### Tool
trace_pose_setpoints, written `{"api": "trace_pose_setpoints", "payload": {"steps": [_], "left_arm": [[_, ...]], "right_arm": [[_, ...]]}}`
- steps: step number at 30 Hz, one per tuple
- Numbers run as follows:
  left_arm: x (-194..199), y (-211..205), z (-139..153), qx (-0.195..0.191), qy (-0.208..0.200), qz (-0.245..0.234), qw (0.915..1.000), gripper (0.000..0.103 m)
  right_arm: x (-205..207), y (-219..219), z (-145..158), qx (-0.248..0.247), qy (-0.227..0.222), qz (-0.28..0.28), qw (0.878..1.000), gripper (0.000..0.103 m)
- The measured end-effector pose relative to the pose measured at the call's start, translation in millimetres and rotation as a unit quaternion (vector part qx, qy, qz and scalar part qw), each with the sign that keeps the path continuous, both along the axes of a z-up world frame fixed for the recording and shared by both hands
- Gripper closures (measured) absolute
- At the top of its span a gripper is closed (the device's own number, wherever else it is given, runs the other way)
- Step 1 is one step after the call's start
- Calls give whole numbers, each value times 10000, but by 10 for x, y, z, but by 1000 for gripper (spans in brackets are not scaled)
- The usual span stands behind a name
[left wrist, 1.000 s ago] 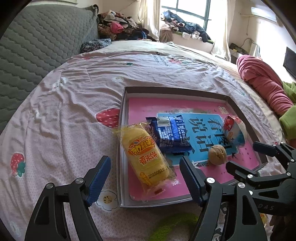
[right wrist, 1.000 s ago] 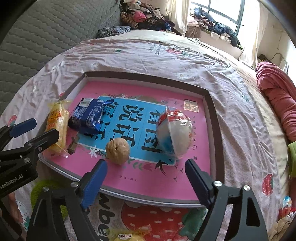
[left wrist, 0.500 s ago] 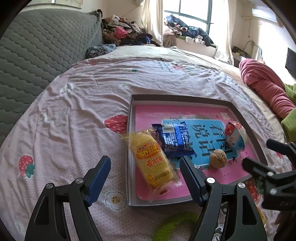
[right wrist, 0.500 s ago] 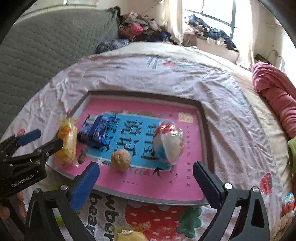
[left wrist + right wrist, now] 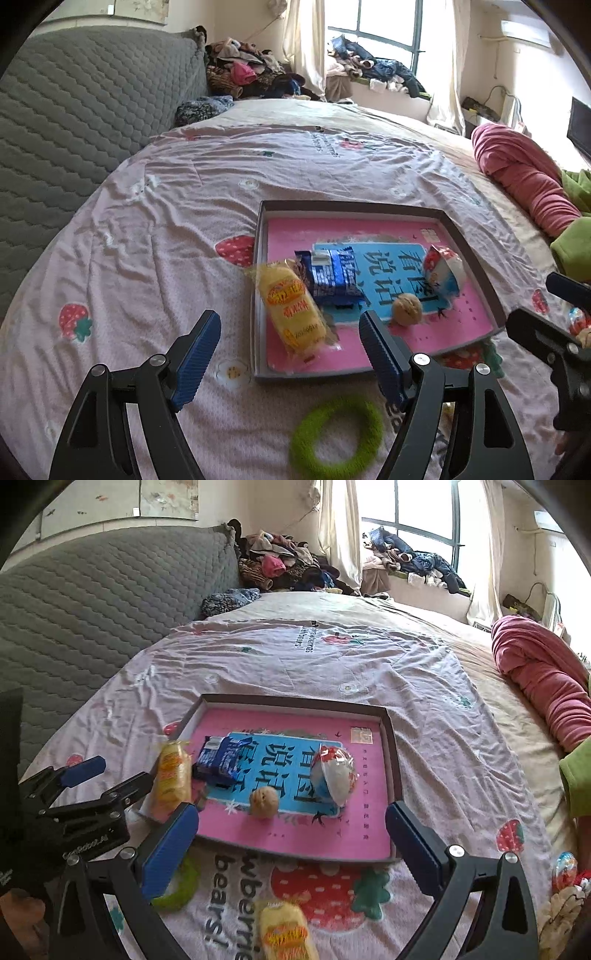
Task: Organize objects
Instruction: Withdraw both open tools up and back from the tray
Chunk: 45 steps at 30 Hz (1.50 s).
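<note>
Your left gripper (image 5: 288, 354) and right gripper (image 5: 291, 838) both gape empty above the tray (image 5: 394, 768); the bedsheet (image 5: 229, 886) reads "bears!".

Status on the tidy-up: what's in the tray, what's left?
Done: yellow snack packet, blue wrapper, walnut and red-white pack lie in the pink-lined tray. In hand: nothing, left gripper and right gripper open. Left: green ring, second yellow packet.

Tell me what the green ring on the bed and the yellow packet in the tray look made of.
Green ring: soft, matte and fuzzy at the edges, probably plush or towelling fabric, though blurred here. Yellow packet: thin glossy plastic film, with crinkled, shiny clear sealed ends and print on top.
</note>
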State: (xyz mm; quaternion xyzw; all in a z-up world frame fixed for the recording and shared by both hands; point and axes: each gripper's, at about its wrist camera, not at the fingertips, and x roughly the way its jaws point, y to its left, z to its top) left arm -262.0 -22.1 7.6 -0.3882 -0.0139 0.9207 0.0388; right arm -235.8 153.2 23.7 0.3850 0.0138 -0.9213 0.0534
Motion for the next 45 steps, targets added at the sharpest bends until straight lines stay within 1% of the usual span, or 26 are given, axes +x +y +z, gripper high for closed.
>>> {"api": "trace_pose_setpoints", "payload": {"steps": [4, 8, 12, 21, 27, 31, 36, 40, 45], "left_arm": [[179, 29, 108, -118, -14, -7, 9999, 24], [408, 31, 228, -90, -43, 32, 9999, 24], [655, 93, 413, -229, 43, 7, 9997, 24], [1107, 119, 947, -310, 378, 56, 9988, 24], [1331, 112, 1127, -326, 493, 69, 9982, 24], [1492, 99, 1162, -305, 509, 52, 9982, 24], [1651, 118, 1099, -340, 436, 19, 9985, 24], [1773, 101, 1000, -305, 380, 21, 9988, 24], [1825, 117, 811, -341, 249, -22, 9991, 24]], "right_arm": [[228, 25, 88, -75, 63, -30, 9999, 1], [458, 41, 254, -210, 172, -40, 9996, 1], [676, 47, 476, -252, 369, -47, 9990, 1], [1052, 95, 871, -366, 598, -53, 9975, 1], [1296, 101, 1023, -350, 686, -40, 9970, 1], [1442, 88, 1043, -322, 686, -14, 9971, 1], [1592, 64, 989, -271, 600, 24, 9978, 1], [1702, 27, 925, -261, 548, 77, 9981, 1], [1796, -17, 776, -146, 393, 131, 9990, 1]]}}
